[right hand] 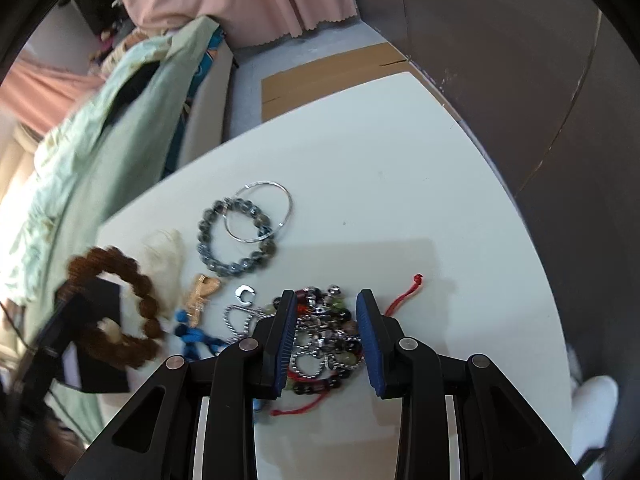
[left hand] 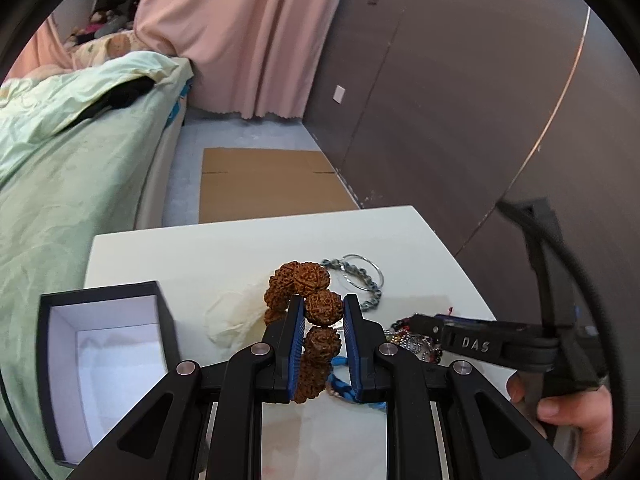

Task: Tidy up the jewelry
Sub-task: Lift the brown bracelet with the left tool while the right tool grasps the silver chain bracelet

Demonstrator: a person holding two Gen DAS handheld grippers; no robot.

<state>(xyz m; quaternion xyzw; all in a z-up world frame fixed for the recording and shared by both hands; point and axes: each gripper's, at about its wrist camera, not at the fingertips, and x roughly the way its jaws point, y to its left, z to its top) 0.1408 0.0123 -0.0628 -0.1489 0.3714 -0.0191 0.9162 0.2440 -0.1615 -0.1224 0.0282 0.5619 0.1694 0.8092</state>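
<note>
Nearest in the left wrist view, the left gripper pinches one knobbly bead of the brown bracelet, and the rest of the loop hangs between and beyond the blue pads; judging by the right wrist view, where the blurred bracelet shows at lower left in front of the box, it is lifted off the table so it can go into that box. At lower left of the left view the black box sits open, its white inside seemingly holding nothing yet. At bottom centre of the right view, the right gripper is spread wide around the tangled pile of chains and beads, probably lined up for the next pick. Farther up the table, a grey bracelet overlaps a silver bangle, waiting unsorted.
</note>
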